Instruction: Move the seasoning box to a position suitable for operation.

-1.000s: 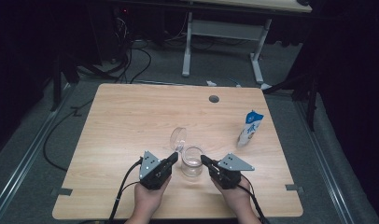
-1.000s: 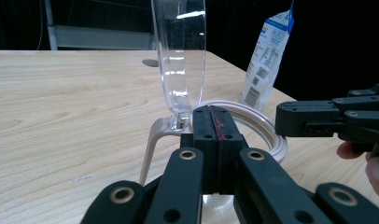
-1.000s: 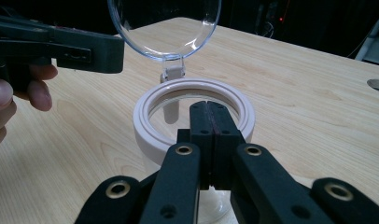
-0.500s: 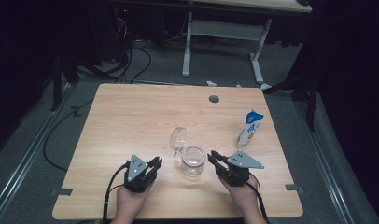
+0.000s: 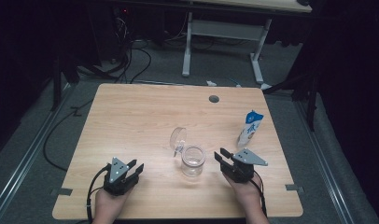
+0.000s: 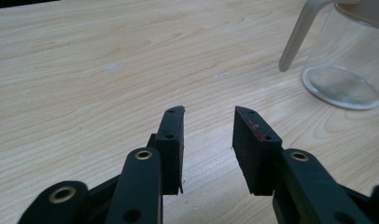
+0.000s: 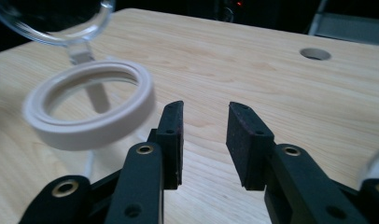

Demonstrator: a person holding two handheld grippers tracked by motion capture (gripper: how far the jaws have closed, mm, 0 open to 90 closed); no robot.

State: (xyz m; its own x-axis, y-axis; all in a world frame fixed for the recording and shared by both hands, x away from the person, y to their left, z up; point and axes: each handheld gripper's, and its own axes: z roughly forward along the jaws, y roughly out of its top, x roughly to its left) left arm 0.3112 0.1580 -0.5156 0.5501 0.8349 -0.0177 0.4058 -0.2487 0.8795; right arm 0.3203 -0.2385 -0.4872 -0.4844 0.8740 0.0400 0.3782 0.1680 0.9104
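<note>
Low left in the high view, the left gripper (image 5: 133,169) sits jaws apart, holding nothing. At centre stands the glass jar (image 5: 193,161), upright, lid (image 5: 178,138) flipped open behind it. The right gripper (image 5: 223,158), also parted and empty, is just beside the jar, clearly nearer.

Carton (image 5: 249,127): blue print, too small to read; no other text.

**A dark lab or recording room**

A light wooden desk (image 5: 131,116) stands alone on grey carpet (image 5: 33,154). Cables (image 5: 127,65) run on the floor behind its far left corner. A second desk frame (image 5: 222,44) stands beyond the far edge, against black surroundings.
</note>
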